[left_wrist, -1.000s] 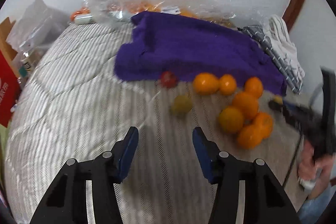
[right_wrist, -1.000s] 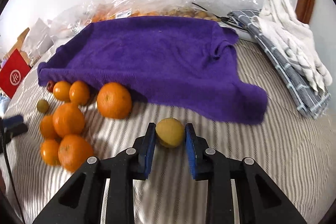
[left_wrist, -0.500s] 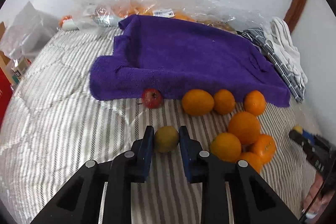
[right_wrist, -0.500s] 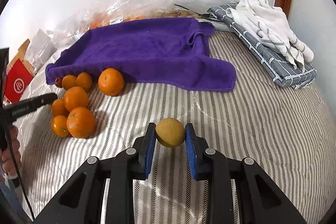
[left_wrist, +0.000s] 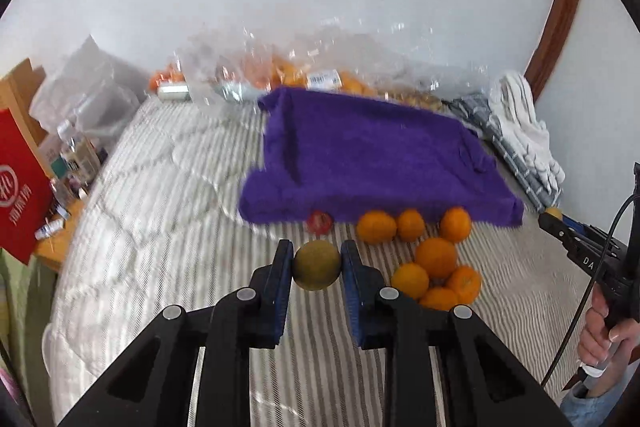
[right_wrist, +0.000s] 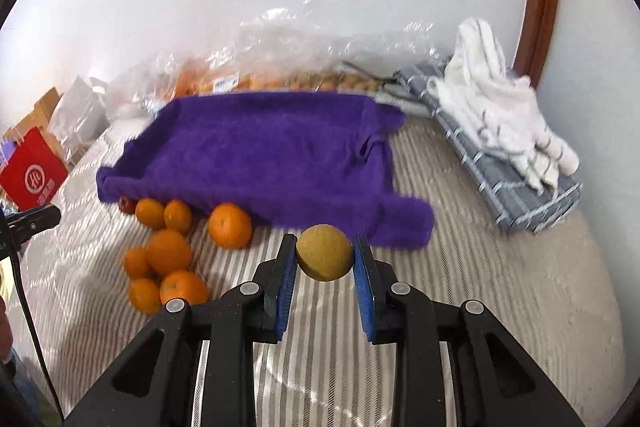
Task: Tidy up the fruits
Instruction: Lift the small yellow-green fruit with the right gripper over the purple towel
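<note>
Left wrist view shows the left gripper (left_wrist: 316, 265) clamped on a dull yellow-green fruit (left_wrist: 316, 265), its blue pads pressing both flanks and the fruit held clear of the striped quilt (left_wrist: 160, 227). In the right wrist view the right gripper (right_wrist: 324, 259) is likewise closed on a second yellow-green fruit (right_wrist: 325, 258), carried above the quilt near the front corner of the purple towel (right_wrist: 264, 155). The step in hand looks like the carry after a double pick: both odd-coloured fruits are up and away from the cluster of oranges (left_wrist: 436, 271), which lies on the quilt just in front of the towel's near edge, with a small red fruit (left_wrist: 319, 222) tucked against that edge. The next move probably calls for choosing a spot for each fruit, lowering until it rests, and only then letting go, since round fruit on soft bedding may roll. The widest bare room is the quilt on the left of the left wrist view and the stretch between the towel and the folded grey and white cloths (right_wrist: 504, 131) on the right. The quilt falls away at its left side toward boxes and bottles, so that edge wants care. Plastic bags (left_wrist: 320, 67) at the wall are blurred; their contents appear to be more oranges.
</note>
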Available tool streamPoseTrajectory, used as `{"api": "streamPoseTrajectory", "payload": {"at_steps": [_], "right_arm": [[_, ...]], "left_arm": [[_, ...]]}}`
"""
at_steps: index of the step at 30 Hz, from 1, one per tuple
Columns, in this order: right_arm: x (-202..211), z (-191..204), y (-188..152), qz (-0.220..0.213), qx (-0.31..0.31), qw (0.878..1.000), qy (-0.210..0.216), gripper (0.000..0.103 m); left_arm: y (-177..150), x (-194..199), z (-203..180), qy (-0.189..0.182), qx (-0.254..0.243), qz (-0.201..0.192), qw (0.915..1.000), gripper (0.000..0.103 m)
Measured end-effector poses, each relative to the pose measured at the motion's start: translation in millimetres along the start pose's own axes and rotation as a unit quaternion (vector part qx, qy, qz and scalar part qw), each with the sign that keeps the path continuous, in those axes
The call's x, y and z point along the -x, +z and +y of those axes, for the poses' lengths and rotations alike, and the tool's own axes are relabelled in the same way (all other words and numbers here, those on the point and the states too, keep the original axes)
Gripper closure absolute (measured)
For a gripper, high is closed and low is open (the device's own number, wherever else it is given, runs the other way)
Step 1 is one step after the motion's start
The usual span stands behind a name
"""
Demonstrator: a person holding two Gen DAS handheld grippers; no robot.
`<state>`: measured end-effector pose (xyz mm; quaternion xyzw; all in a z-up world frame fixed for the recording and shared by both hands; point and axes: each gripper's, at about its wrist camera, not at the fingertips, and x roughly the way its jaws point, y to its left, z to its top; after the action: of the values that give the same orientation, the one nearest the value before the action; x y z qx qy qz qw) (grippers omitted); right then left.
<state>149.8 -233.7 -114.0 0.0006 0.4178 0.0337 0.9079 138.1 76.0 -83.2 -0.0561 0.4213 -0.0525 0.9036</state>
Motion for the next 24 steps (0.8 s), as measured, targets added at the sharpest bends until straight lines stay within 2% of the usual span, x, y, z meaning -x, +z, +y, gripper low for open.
{"api": "streamPoseTrajectory", "payload": {"at_steps": [4, 12, 17, 24], "right_arm": [[9.8, -4.3, 26.5, -0.013, -0.009, 1.0, 0.0, 0.075], [14.0, -7.1, 86.5, -0.042, -0.023, 0.998, 0.031, 0.075], [-2.3, -1.2, 120.3, -0.051, -0.017, 0.998, 0.03, 0.075], [-35.5, 14.6, 170.0, -0.056, -0.011, 0.996, 0.066, 0.075]], "left_arm": [[23.4, 7.2, 3.4, 0.007, 0.004, -0.021, 0.9998, 0.08], [80.3, 6.2, -0.9, -0.004, 0.023, -0.04, 0.9989, 0.08], [109.2, -8.5, -10.6, 0.0, 0.019, -0.041, 0.999, 0.08], [150.5, -41.3, -22.7, -0.004, 0.022, -0.038, 0.999, 0.08]]}}
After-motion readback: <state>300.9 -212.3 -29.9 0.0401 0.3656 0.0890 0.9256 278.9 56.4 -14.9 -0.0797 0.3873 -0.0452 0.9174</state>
